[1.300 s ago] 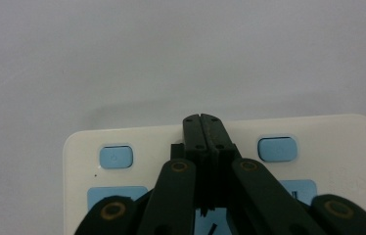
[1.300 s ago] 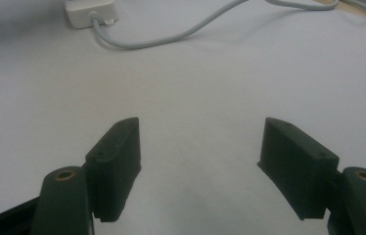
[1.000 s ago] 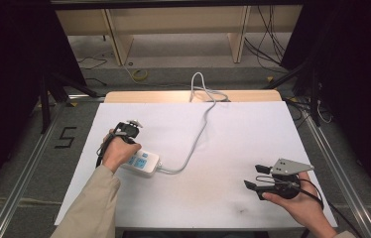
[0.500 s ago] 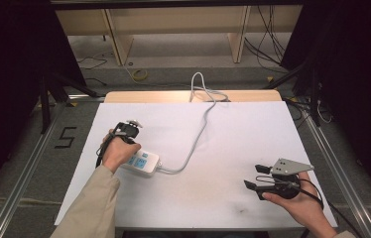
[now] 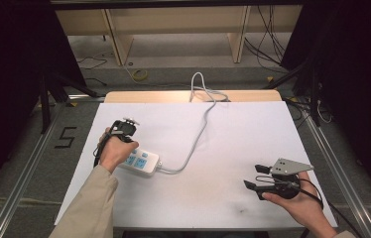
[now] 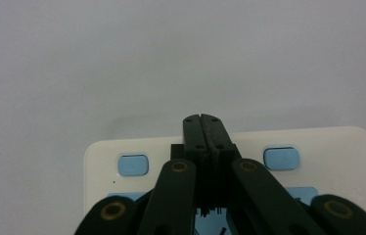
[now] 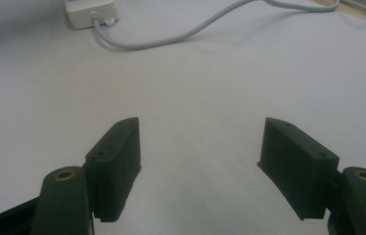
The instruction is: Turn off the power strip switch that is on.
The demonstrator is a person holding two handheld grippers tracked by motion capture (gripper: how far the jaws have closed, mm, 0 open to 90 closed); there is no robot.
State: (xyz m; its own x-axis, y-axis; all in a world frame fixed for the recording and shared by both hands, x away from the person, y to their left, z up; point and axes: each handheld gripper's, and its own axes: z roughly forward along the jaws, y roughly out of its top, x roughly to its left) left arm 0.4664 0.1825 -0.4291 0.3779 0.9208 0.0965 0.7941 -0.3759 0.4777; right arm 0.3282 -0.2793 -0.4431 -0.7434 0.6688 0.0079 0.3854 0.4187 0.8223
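Directly beneath the closed left gripper (image 6: 204, 120) lies the white power strip (image 6: 328, 147); the right gripper (image 7: 200, 161) gapes empty.

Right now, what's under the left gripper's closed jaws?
Under the left gripper, jaws shut with nothing between them, lies the white power strip with pale blue buttons on the white table. The strip's middle is covered by the jaws.

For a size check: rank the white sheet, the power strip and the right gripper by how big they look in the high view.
1. white sheet, by far the largest.
2. right gripper and power strip look alike; a hand hides part of each, so no ranking.
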